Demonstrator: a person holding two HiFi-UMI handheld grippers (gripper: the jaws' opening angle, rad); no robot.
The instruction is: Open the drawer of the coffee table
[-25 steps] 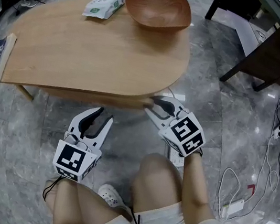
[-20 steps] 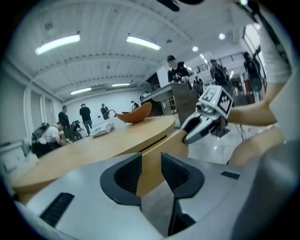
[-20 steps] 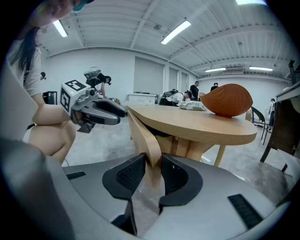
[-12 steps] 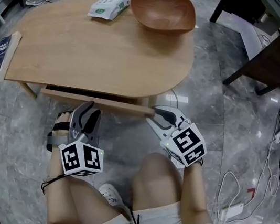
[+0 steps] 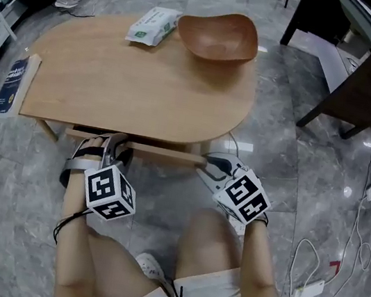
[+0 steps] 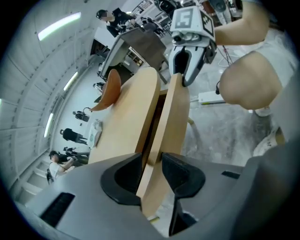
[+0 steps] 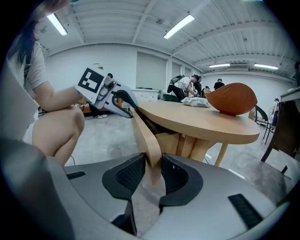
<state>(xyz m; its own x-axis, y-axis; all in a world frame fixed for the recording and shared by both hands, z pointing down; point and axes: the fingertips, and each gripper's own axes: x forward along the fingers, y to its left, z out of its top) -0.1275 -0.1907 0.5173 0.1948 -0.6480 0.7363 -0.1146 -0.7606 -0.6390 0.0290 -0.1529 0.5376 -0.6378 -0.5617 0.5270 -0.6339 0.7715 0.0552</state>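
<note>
Drawer front (image 5: 163, 153): L claw (image 5: 113, 145) opening astride, R claw (image 5: 211, 163) clamped, both angled down.

Left gripper (image 5: 114, 142), right gripper (image 5: 207, 161): white shells, black pads, square-marker cubes; pale shorts (image 5: 218, 292), white shoe (image 5: 149, 264).

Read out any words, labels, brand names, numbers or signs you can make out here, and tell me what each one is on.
Dark blue book: white cover lettering, too small to read.
White-and-green soft pack: print too blurred to read.
Black-and-white marker cubes, left and right: square code patterns only, no words.
Nothing here is legible.
</note>
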